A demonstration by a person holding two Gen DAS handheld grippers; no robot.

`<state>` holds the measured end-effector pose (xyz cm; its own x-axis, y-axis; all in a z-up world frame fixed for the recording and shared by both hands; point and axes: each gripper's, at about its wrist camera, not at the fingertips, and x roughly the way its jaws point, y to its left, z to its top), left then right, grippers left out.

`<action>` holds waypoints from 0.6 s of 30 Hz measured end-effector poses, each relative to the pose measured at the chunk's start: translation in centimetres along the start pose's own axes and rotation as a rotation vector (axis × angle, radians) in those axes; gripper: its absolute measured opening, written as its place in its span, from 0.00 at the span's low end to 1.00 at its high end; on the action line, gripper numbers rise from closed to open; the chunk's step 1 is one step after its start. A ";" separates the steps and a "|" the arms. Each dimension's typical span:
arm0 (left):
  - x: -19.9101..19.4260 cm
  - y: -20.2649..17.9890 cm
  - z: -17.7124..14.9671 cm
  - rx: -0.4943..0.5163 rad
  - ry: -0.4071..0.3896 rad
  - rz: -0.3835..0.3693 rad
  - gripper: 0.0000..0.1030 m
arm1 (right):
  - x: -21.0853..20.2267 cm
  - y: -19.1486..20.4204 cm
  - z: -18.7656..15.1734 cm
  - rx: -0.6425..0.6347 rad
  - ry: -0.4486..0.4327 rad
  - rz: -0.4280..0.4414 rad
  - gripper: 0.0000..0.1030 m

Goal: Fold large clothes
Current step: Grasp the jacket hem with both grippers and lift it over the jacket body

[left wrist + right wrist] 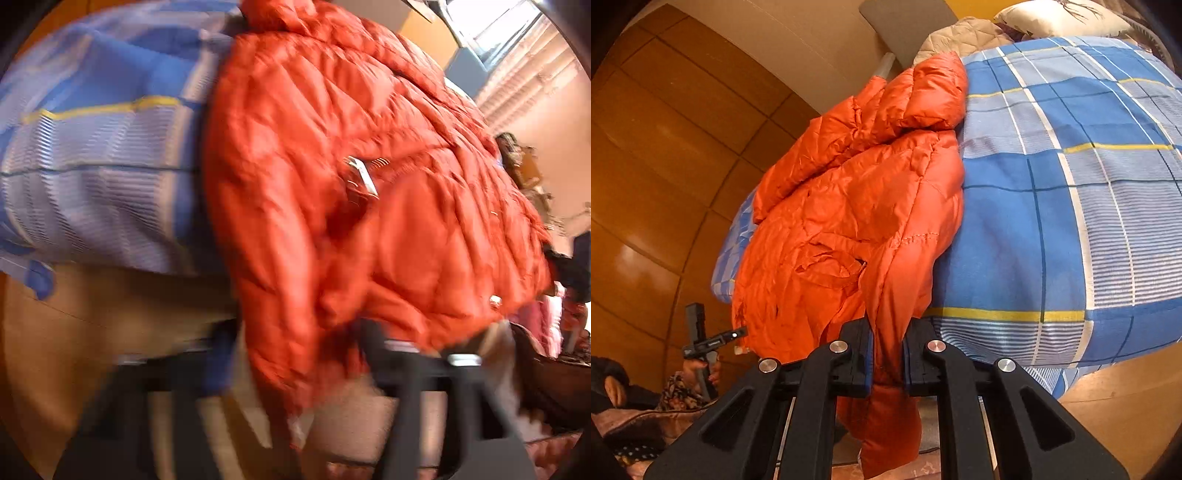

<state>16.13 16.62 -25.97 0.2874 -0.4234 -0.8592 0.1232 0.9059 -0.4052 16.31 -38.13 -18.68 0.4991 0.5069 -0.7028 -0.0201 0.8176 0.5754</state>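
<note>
An orange puffer jacket (351,166) (849,203) lies crumpled along the edge of a bed with a blue checked sheet (92,166) (1071,203), and part of it hangs over the side. My right gripper (888,354) is shut on a hanging fold of the jacket, which droops below the jaws. In the blurred left wrist view, my left gripper (299,354) has the jacket's lower edge between its fingers. The blur hides whether the pads press on it. In the right wrist view, a hand holds the left gripper (738,334) at the jacket's far lower corner.
Wooden wall panels (665,147) stand close beside the bed. A white pillow (1060,18) and a beige quilt (960,33) lie at the bed's far end. The person's patterned clothing (679,398) shows at the lower left. The bed's beige side (110,314) drops below the sheet.
</note>
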 end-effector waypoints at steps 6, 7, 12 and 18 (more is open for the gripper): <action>-5.5 -1.3 0.5 -0.011 -0.115 -0.082 0.07 | -1.4 0.2 -0.2 0.008 -0.030 0.046 0.11; -6.5 -1.4 0.5 -0.012 -0.139 -0.100 0.06 | -1.9 0.2 -0.2 0.018 -0.036 0.068 0.11; -12.8 -3.1 0.5 0.025 -0.259 -0.203 0.06 | -5.0 -0.2 -0.6 0.052 -0.074 0.173 0.11; -17.3 -4.3 0.1 0.013 -0.321 -0.375 0.06 | -9.1 -0.8 -2.2 0.101 -0.128 0.341 0.11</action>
<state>10.73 20.08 -9.37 0.4990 -0.6975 -0.5143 0.2854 0.6926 -0.6625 9.92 -42.77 -13.67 0.5831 0.7019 -0.4090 -0.1215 0.5732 0.8104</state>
